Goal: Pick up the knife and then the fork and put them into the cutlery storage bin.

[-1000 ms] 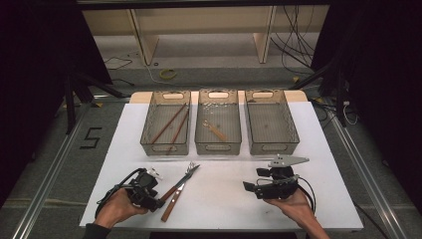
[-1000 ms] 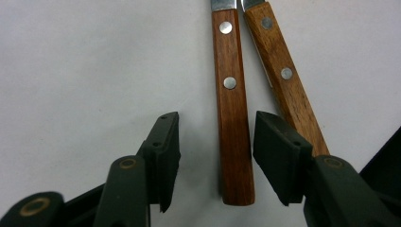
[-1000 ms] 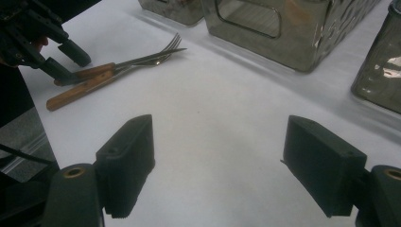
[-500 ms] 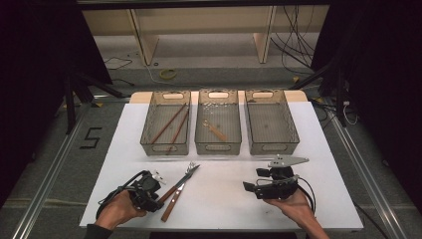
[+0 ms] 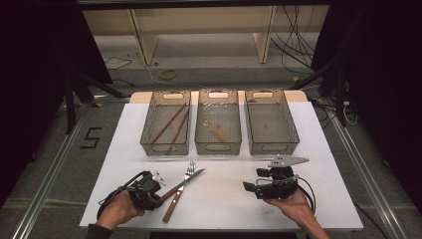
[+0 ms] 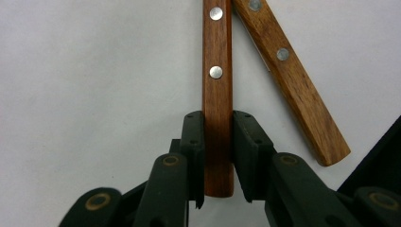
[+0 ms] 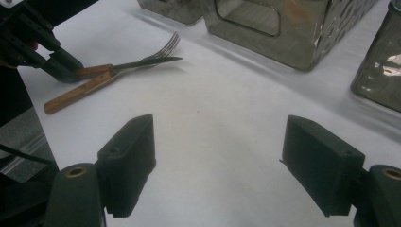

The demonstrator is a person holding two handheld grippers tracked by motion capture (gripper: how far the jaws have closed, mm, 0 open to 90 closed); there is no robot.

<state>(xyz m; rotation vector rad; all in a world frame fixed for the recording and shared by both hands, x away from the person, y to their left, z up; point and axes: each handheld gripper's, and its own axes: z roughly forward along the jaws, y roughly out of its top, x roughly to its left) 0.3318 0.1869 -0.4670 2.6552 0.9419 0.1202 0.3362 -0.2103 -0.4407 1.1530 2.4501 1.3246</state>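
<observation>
A wooden-handled knife (image 5: pixel 181 184) and a wooden-handled fork (image 5: pixel 178 195) lie crossed on the white table (image 5: pixel 224 209), front left. My left gripper (image 5: pixel 158 195) has just been closing its jaws on the knife handle (image 6: pixel 217 94). Both pads now press its sides near the butt end. The fork handle (image 6: pixel 293 85) lies free just beside it. In the right gripper view the knife (image 7: pixel 137 64) and fork (image 7: pixel 90 87) show at the upper left. My right gripper (image 5: pixel 249 188) rests at the front right, open (image 7: pixel 220 142), with bare table between its jaws.
Three mesh bins stand in a row at the back. The left bin (image 5: pixel 149 142) holds two long brown sticks. A small wooden utensil lies in the middle bin (image 5: pixel 199 142). The right bin (image 5: pixel 293 134) has nothing in it. Table edges run close to both hands.
The left gripper's jaws have drawn together around the knife handle. Both hands have stayed where they were.
</observation>
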